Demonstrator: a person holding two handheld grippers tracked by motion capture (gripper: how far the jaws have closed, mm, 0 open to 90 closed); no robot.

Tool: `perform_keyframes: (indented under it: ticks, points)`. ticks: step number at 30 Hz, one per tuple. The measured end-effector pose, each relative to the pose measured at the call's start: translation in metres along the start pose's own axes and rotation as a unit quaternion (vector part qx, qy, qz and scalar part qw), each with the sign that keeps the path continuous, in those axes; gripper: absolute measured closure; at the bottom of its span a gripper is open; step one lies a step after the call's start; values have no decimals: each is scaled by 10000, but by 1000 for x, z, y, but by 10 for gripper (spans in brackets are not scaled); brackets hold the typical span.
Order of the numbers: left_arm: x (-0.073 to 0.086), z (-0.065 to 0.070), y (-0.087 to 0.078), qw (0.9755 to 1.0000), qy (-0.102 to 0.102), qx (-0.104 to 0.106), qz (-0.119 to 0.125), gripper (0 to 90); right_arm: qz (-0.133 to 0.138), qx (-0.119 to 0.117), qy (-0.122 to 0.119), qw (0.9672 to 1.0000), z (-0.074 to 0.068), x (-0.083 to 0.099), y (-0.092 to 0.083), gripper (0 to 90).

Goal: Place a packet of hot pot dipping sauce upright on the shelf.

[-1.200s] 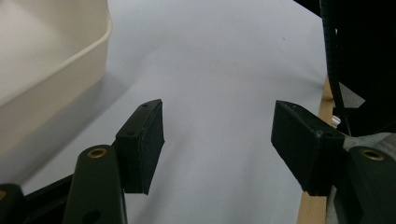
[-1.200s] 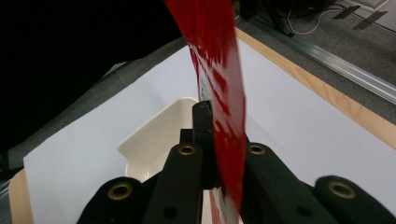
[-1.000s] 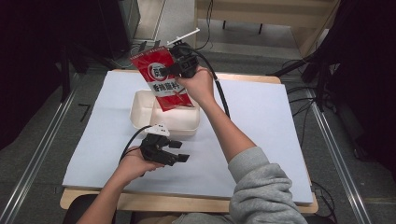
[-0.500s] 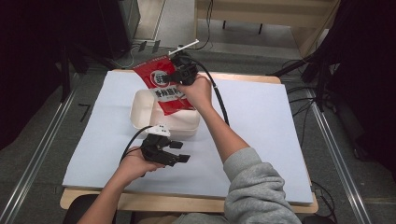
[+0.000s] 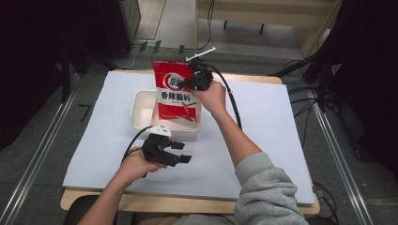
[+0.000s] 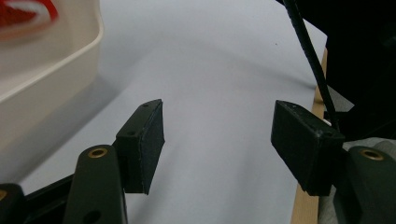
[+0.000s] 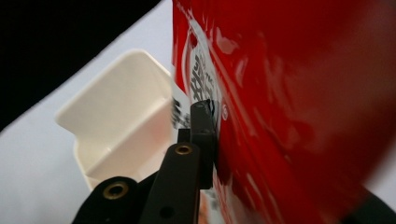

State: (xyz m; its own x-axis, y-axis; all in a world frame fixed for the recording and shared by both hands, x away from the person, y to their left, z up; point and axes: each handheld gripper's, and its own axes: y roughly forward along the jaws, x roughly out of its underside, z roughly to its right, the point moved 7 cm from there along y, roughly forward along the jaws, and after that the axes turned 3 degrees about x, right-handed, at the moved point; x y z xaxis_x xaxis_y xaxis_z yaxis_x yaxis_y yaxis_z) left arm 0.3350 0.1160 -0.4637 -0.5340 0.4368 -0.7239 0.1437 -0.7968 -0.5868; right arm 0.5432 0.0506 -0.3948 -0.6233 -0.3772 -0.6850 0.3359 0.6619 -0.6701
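The red snack pouch (image 5: 174, 92) is standing nearly upright with its lower edge dipping into the cream plastic tub (image 5: 141, 111), its printed face turning toward the person and its top edge rising above the tub's far rim. In the right gripper view the pouch (image 7: 289, 107) is filling the right side of the picture as a glossy red sheet, and one black jaw is pressing flat against it, with the tub (image 7: 126, 116) lying open just behind.

The right hand-held gripper (image 5: 191, 82) is clamping the pouch at its upper right edge, with the jaws closing tight on the foil, and the person's right hand (image 5: 213, 96) is wrapping around the gripper's body while a black cable is trailing back along the forearm.

The tub is sitting on the white sheet (image 5: 277, 126) that is covering the table (image 5: 187, 204), a little left of the middle.

Nearer the person, the left hand-held gripper (image 5: 180, 152) is resting low over the sheet just in front of the tub, apart from it. In the left gripper view its jaws are standing wide apart with only bare sheet between them (image 6: 217, 135), and the tub's wall (image 6: 46, 88) is showing at the upper left.
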Motion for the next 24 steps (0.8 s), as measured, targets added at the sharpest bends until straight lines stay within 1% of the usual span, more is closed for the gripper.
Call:
perform_keyframes:
  ticks: [1, 3, 4, 5, 7, 9, 11, 14, 15, 17, 18, 21, 22, 24]
  points:
    - [0, 0, 0, 10000, -5, -9, -6, 356, -16, -18, 2, 10000, 2, 3, -1, 858]
    - [0, -1, 0, 10000, 1, -22, -5, 357, -85, 5, 15, 10000, 4, 6, -1, 781]
    - [0, -1, -1, 10000, -2, -29, 0, 357, -192, 65, -17, 9998, 7, 9, -1, 728]
    - [0, -1, -1, 10000, 6, -38, 1, 358, -244, 110, -101, 9996, 8, 11, -2, 683]
    - [0, -1, -1, 10000, -10, -39, 5, 358, -184, 152, -196, 9995, 11, 12, -5, 620]
    - [1, -2, -2, 10000, 15, -52, -28, 358, -46, 128, -132, 9998, 14, 13, -10, 567]
    - [1, -3, -2, 10000, -30, -63, 1, 358, -21, 197, -112, 9997, 19, 16, -15, 512]
    - [1, -3, -3, 10000, -9, -74, 14, 358, 28, 280, -116, 9995, 25, 18, -28, 445]
    - [1, -3, -3, 10000, -19, -70, 0, 357, 77, 281, -137, 9995, 27, 19, -33, 430]
    - [1, -4, -2, 10000, -23, -87, -23, 357, 230, 183, -72, 9995, 30, 22, -42, 427]
    - [1, -4, -2, 9999, -39, -91, -31, 357, 243, 149, -63, 9996, 32, 25, -45, 421]
    - [0, -5, -3, 9999, -37, -117, -14, 356, 156, 227, -143, 9995, 36, 36, -52, 417]
    - [0, -4, -3, 9999, -36, -120, -4, 356, 127, 253, -126, 9995, 36, 39, -53, 417]
    - [1, -5, -3, 9999, -28, -141, -26, 356, 118, 239, -140, 9995, 35, 45, -59, 412]
